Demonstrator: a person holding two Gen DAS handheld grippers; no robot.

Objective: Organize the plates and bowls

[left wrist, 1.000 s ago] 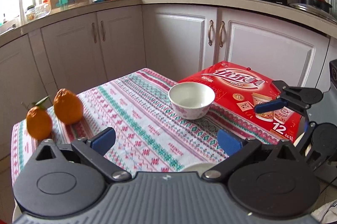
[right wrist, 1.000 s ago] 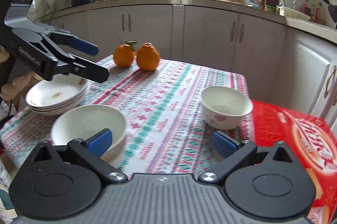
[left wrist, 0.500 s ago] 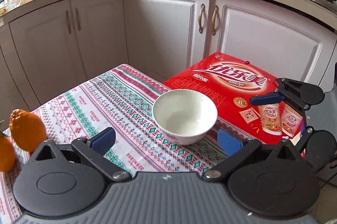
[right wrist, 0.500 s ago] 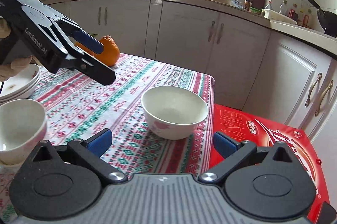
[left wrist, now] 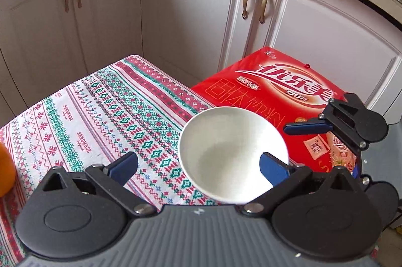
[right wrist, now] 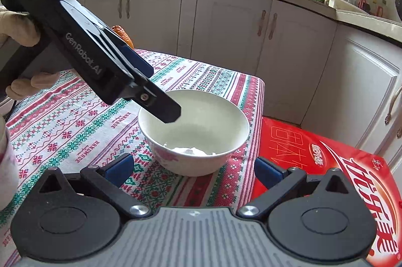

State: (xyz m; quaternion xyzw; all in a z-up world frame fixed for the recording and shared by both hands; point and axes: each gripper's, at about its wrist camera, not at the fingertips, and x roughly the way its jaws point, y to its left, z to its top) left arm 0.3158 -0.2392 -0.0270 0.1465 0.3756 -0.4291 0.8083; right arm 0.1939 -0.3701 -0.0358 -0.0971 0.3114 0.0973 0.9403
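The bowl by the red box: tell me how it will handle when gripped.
The bowl looks like glazed ceramic: probably stiff, slippery at the rim, and breakable. Its narrow foot suggests it may tip if lifted by one side. Both the left gripper and right gripper are open.

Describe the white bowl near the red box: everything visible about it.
The white bowl looks like glazed ceramic, round and deep, with a faint pink floral print on its outer wall. It stands upright on the patterned tablecloth, at the table edge by the red box. A small white lump lies at its bottom. The left gripper is open, one finger over the rim; contact is unclear. The right gripper is open, just short of it.
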